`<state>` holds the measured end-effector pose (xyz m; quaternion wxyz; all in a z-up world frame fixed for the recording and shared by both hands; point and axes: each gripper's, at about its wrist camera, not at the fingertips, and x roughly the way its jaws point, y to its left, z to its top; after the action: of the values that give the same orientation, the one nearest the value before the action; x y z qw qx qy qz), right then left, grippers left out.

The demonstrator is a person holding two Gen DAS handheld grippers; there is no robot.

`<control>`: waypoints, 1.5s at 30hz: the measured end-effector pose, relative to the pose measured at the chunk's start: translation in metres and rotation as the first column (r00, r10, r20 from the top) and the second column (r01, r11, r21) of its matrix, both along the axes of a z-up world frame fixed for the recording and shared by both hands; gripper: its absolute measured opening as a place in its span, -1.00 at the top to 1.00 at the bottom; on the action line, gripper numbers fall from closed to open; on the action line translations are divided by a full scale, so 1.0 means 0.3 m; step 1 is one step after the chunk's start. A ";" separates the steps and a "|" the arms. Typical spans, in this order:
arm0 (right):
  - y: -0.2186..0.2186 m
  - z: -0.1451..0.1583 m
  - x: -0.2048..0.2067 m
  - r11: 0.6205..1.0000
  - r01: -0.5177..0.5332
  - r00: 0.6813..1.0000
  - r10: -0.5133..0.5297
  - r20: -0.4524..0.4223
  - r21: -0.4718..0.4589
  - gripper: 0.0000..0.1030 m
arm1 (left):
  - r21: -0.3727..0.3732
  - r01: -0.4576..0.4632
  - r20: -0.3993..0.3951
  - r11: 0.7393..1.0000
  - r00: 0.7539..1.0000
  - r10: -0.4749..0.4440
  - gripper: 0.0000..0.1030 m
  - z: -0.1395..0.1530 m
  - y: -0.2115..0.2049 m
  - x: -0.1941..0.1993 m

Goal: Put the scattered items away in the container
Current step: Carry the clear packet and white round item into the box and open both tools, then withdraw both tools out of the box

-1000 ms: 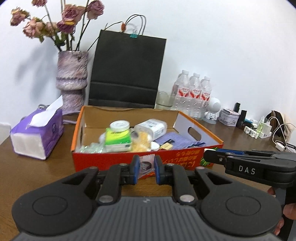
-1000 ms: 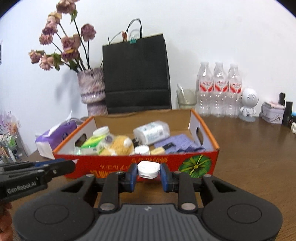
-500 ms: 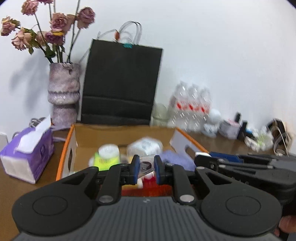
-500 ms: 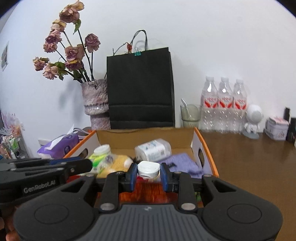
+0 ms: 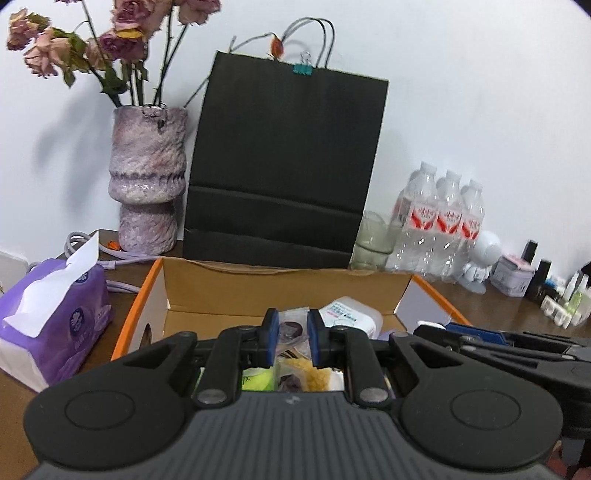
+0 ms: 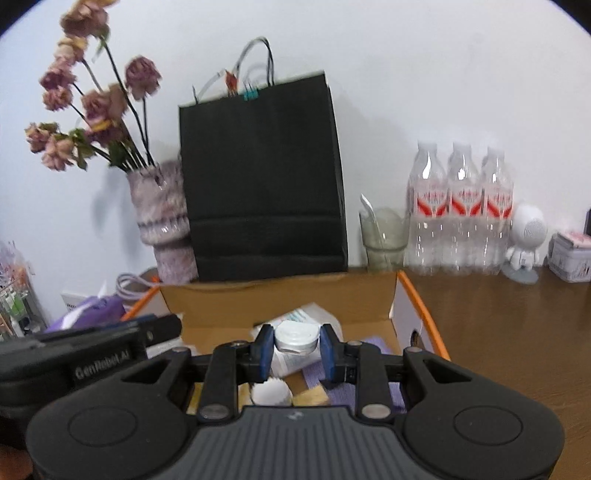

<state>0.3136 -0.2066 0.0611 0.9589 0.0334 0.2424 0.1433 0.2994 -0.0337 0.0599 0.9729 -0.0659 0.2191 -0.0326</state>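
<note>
A white wall [image 5: 461,92] is backing a brown wooden table [image 6: 509,325]. A black paper bag [image 5: 284,166] is standing against the wall, directly behind the box [image 5: 288,291]. A purple vase [image 5: 147,177] of dried roses [image 5: 110,33] is standing to the left of the bag. Three water bottles [image 6: 461,206] are standing to the right of the bag, with a glass [image 6: 384,236] between them and the bag. A purple tissue pack [image 5: 51,321] is lying left of the box.

The box, an orange-edged open cardboard container, is sitting on the table in front of the bag. It is holding a white wipes pack [image 5: 351,314], a purple cloth [image 6: 373,343], a yellow item [image 5: 317,376] and a green item [image 5: 258,380].

The left gripper [image 5: 291,336] is hovering over the box interior. Its blue pads [image 5: 270,339] are standing narrowly apart and pinching a small clear packet [image 5: 291,328].

The right gripper [image 6: 296,349] is also hovering over the box interior, beside the left gripper. Its pads [image 6: 264,352] are clamping a small white round jar [image 6: 297,338] by its sides.
</note>
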 end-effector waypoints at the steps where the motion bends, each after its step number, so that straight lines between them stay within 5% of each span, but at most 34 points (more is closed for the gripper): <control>1: 0.003 -0.009 0.004 1.000 -0.001 1.000 0.000 -0.007 -0.007 0.51 | 0.007 -0.002 -0.008 1.000 1.000 0.002 0.66 -0.009 -0.003 0.005; 8: -0.016 -0.013 0.006 1.000 0.020 1.000 -0.020 -0.010 0.000 0.49 | 0.015 -0.037 -0.003 0.999 0.999 0.037 0.62 -0.013 0.006 -0.001; 9: -0.024 -0.011 0.008 1.000 0.029 1.000 -0.029 -0.012 0.007 0.47 | 0.014 -0.049 0.002 0.999 0.999 0.049 0.46 -0.008 0.009 -0.005; 10: -0.031 -0.010 0.009 0.999 0.037 0.999 -0.036 -0.016 0.015 0.18 | 0.009 -0.060 0.007 0.998 0.998 0.060 -0.21 -0.001 0.015 -0.011; 11: -0.036 -0.008 0.011 0.999 0.038 0.999 -0.037 -0.024 0.021 -0.49 | 0.004 -0.089 0.011 0.996 0.996 0.089 -0.55 0.008 0.022 -0.017; 12: -0.041 -0.005 0.014 0.999 0.035 0.999 -0.034 -0.030 0.027 -0.87 | 0.009 -0.150 0.018 0.989 0.989 0.149 -1.00 0.019 0.031 -0.026; 14: -0.058 0.005 0.014 0.998 0.059 0.998 -0.058 -0.029 0.028 -1.00 | 0.024 -0.215 0.038 0.976 0.976 0.214 -1.00 0.038 0.044 -0.037; 34: -0.074 0.037 -0.007 0.999 0.043 0.998 -0.043 -0.043 0.009 -1.00 | 0.030 -0.165 0.015 0.986 0.986 0.165 -1.00 0.058 0.021 -0.074; 45: -0.066 0.078 -0.230 0.999 0.026 1.000 -0.026 -0.013 -0.031 -1.00 | 0.050 -0.122 0.051 0.991 0.992 0.119 -1.00 0.101 0.018 -0.314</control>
<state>0.2445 -0.2263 0.0844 0.9595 0.0225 0.2506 0.1268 0.2052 -0.0284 0.0902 0.9795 -0.0524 0.1922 0.0305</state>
